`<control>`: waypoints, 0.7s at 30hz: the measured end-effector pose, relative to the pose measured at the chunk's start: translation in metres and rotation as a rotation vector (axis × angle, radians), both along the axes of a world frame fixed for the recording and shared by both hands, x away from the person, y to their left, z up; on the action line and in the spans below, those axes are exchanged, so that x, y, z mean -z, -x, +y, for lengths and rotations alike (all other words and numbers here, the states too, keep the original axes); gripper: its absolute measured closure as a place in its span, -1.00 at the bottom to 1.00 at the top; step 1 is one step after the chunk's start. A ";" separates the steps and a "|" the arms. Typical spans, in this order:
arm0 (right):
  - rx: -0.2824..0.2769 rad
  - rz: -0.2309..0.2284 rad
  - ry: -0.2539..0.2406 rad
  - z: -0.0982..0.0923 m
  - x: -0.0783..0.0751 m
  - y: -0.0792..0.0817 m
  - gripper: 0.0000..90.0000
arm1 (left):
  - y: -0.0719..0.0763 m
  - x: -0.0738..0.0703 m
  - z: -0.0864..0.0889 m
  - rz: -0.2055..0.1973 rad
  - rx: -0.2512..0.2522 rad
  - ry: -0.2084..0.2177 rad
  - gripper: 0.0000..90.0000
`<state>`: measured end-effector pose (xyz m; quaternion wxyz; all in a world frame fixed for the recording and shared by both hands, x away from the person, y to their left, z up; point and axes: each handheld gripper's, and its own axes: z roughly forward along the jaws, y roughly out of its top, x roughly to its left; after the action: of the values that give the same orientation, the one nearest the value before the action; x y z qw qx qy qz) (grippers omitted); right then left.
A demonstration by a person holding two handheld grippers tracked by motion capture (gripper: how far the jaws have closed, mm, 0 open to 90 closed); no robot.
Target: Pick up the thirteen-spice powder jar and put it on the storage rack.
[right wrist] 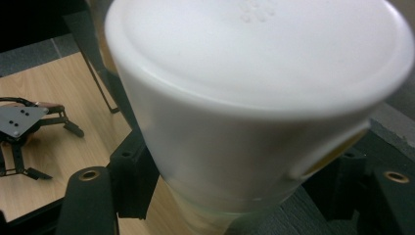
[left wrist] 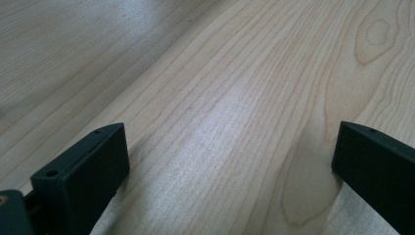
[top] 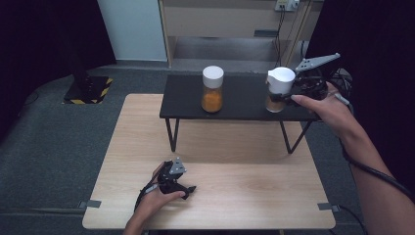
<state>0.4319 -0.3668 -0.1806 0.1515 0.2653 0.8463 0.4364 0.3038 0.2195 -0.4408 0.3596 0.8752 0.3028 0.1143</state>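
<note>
The jar [top: 278, 90] sits at the right end of the black shelf [top: 240, 98], clamped in the right gripper [top: 286, 98] whose fingers [right wrist: 129, 181] press just under its white cap [right wrist: 254, 93]. It looks rigid, smooth, probably slippery, moderately heavy with powder; the body gives surer hold than the cap. A second jar [top: 212, 89] stands left. The left gripper [top: 183, 188] rests on the worktop [top: 244, 181], fingers [left wrist: 83, 176] apart.

You face a light wooden table [top: 254, 191], a low black metal-legged shelf [top: 240, 98] across its far end, grey carpet floor [top: 54, 147], black curtains [top: 44, 34] either side, a pale cabinet [top: 220, 24] behind, a yellow-and-black striped base [top: 88, 90] at your left.
</note>
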 end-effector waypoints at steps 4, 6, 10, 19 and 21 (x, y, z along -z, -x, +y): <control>-0.001 0.002 0.001 0.004 0.004 -0.008 -0.30 | 0.000 0.000 0.000 0.000 -0.001 -0.001 -1.00; -0.003 0.003 -0.004 0.005 0.007 -0.012 -0.30 | 0.000 0.000 0.000 0.000 -0.001 -0.001 -1.00; 0.002 0.014 -0.008 0.007 0.013 -0.018 -0.30 | 0.000 0.000 0.000 0.000 0.000 0.000 -1.00; 0.004 0.022 -0.022 0.006 0.025 -0.025 -0.30 | 0.000 0.000 0.000 0.000 -0.001 0.000 -1.00; 0.004 0.022 -0.025 0.005 0.026 -0.026 -0.30 | 0.000 0.000 0.000 0.000 -0.002 0.000 -1.00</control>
<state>0.4576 -0.3616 -0.2061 0.1396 0.2734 0.8420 0.4435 0.3034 0.2192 -0.4408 0.3594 0.8749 0.3035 0.1149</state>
